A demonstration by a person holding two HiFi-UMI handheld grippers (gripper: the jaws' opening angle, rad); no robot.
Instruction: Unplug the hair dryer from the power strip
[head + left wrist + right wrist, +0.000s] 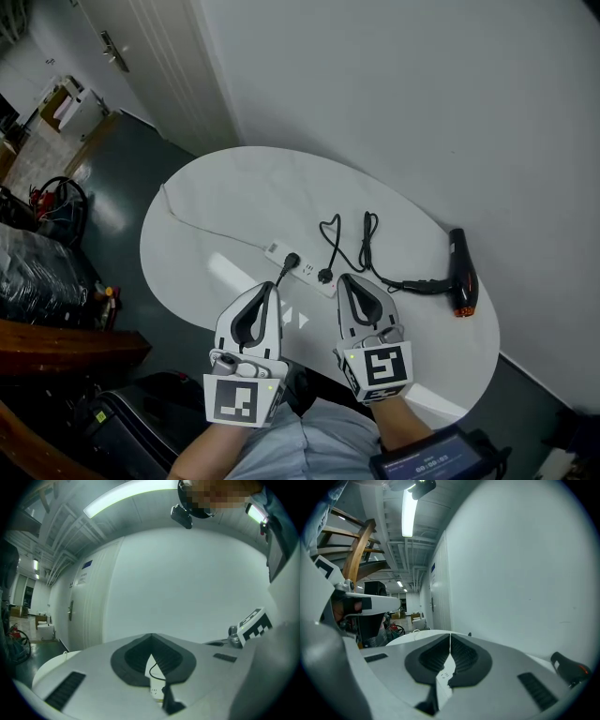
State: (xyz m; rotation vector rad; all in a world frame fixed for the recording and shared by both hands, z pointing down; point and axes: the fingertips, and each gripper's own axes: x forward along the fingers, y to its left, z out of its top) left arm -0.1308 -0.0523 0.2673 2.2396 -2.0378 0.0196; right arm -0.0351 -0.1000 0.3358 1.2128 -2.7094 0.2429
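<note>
Not started: hair dryer [462,283] plug [325,276] seemingly still seated in power strip [302,269]. Left gripper [271,287], right gripper [344,278] both closed, empty, near strip.

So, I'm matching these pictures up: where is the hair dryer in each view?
Head view: hair dryer at the right side, mid-height.
Left gripper view: not in it.
Right gripper view: lower right edge.
Shared landmark: the white power strip, seen in all three.
</note>
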